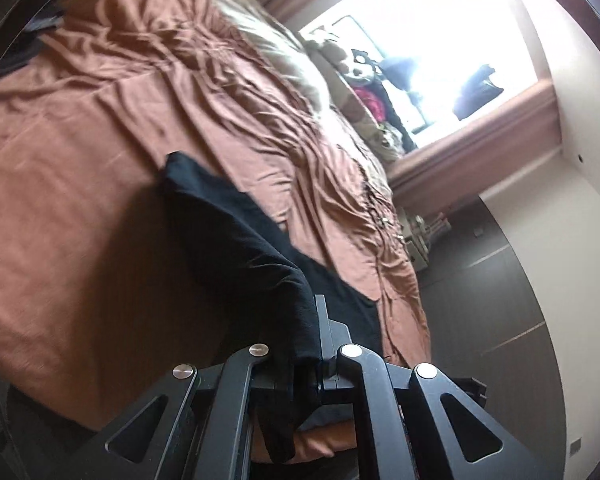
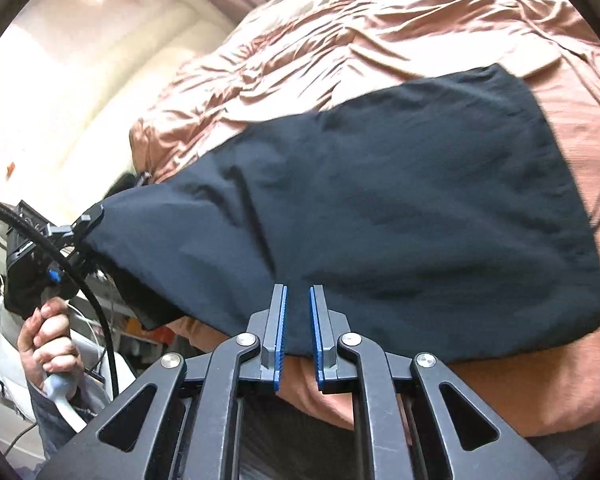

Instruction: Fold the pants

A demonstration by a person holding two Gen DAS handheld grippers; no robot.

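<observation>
Left gripper jaws pinch the pants; only the right view shows right gripper jaws slightly apart, empty.
</observation>
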